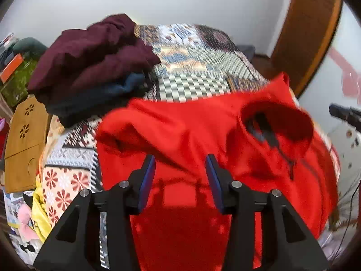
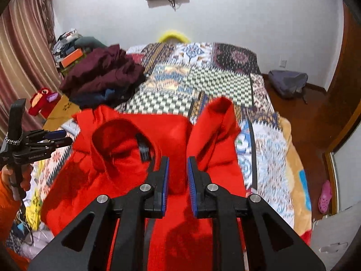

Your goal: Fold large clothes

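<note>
A large red hooded jacket (image 1: 185, 126) lies spread and rumpled on the patterned bed, hood and black zipper toward the right in the left wrist view. My left gripper (image 1: 180, 164) is open and empty just above its near part. In the right wrist view the jacket (image 2: 144, 135) fills the lower middle, one red part (image 2: 216, 122) bunched up at the right. My right gripper (image 2: 178, 166) hovers over it with jaws partly open, nothing between them. The left gripper (image 2: 61, 136) also shows at the left edge there, held in a hand.
A pile of maroon and dark blue clothes (image 1: 90, 61) sits on the far left of the bed (image 2: 203, 76). A wooden cabinet (image 1: 24, 140) and clutter stand left of the bed. A grey bag (image 2: 288, 81) lies on the wooden floor at right.
</note>
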{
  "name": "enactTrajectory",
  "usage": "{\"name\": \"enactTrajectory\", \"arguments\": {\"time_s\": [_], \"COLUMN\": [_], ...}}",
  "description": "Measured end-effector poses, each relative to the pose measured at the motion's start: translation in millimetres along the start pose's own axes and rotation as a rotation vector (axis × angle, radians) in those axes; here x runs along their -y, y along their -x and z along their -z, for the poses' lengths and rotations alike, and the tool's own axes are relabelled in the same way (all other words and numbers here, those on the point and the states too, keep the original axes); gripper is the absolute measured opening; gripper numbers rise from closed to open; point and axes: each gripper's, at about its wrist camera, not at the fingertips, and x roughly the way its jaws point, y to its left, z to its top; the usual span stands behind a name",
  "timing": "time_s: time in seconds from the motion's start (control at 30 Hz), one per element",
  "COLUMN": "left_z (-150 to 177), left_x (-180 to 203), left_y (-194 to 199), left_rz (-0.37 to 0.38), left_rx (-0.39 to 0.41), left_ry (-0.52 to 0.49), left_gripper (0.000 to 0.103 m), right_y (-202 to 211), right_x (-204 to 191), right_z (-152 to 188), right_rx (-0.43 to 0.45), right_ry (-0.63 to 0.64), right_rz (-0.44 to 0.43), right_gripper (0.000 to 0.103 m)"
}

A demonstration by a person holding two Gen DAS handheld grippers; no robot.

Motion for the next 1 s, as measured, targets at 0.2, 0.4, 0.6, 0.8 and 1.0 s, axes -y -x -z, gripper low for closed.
{"name": "enactTrajectory", "arguments": {"time_s": [0.2,0.4,0.6,0.8,1.0], "left_z": [-44.6,-78.5,-82.6,-63.2,-33.5], "left_x": [8.1,11.6,11.7,38.9,59.8], "left_y": [-10.2,-64.1,-113.9,-119.2,-94.1], "left_rz": [0.033,-0.056,0.065,0.154,0.071], "left_rx": [0.048,0.014,-0.100,-0.134,-0.083], "left_ry": [0.013,-0.024,0.009,-0.100,-0.219], "left_gripper": [0.051,0.058,0.058,0.058,0.058], "right_y": [-23.6,-74.6,-119.2,-120.5,-99.7], "right_x": [-12.7,-12.0,7.0,1.2,-14.2], "right_z": [-30.1,-43.7,-38.7,-7.6,24.1], "right_rx": [0.001,-0.116,-0.239,-0.306,-0.347], "right_ry": [0.023,0.011,-0.076,-0.016,0.143], "right_rz": [-0.051,-0.116,-0.138,-0.138,-0.101], "right_gripper": [0.016,0.021,0.022,0.022,0.022]}}
